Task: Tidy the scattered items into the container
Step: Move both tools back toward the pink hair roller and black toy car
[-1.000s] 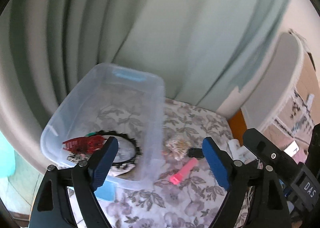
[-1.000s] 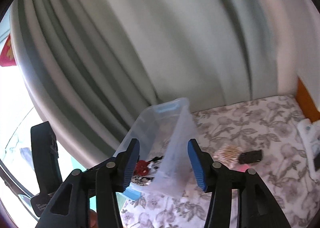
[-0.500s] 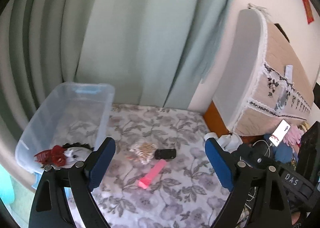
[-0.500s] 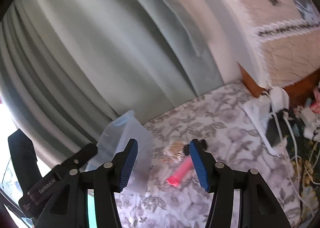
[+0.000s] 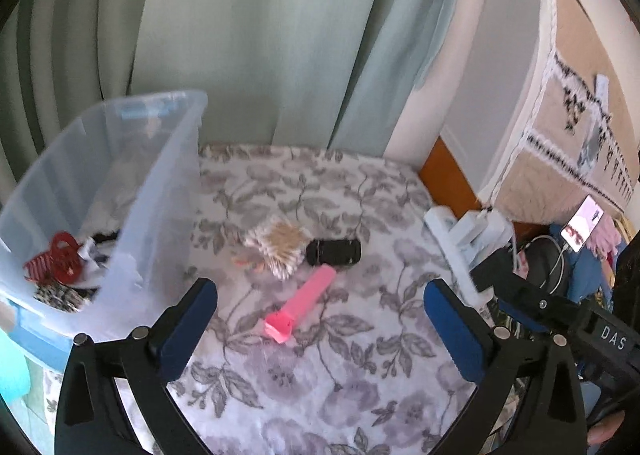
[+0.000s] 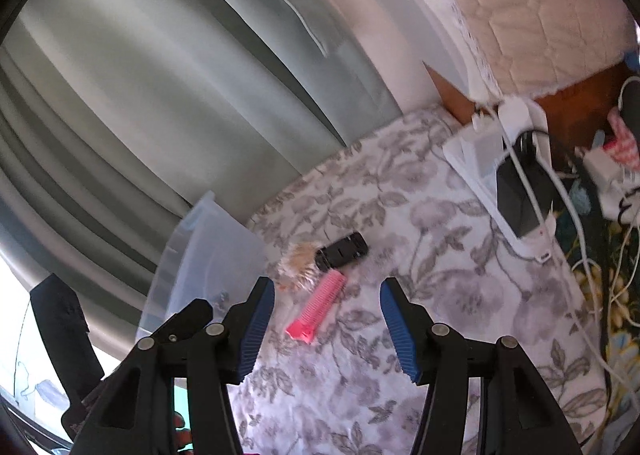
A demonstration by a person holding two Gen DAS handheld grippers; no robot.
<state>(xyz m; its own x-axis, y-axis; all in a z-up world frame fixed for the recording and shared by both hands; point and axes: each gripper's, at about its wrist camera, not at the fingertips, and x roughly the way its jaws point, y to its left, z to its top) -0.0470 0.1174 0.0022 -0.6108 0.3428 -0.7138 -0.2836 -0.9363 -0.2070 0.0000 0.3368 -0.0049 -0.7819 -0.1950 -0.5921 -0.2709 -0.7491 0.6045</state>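
Both claws descending empty on the last loose items
The pink clip (image 5: 301, 308) lies on the floral bedspread (image 5: 360, 367) beside the clear container (image 5: 160, 191); the left claw (image 5: 320, 319), just opened wide, and the half-open right claw (image 6: 327, 319) are best centred over it lengthwise before closing.

The bin (image 5: 120, 183) is blurred in the left wrist view; its near-left corner runs off the picture's edge, and its frosted wall veils part of the things inside: a red clip (image 5: 56, 259) and some dark patterned pieces too smeared to name. In the right wrist view only the bin's (image 6: 208, 251) right wall shows, its base behind a finger (image 6: 256, 327). The tan bundle (image 6: 300, 263) is too blurred to identify. The cables (image 6: 592, 255) run out at the right edge.
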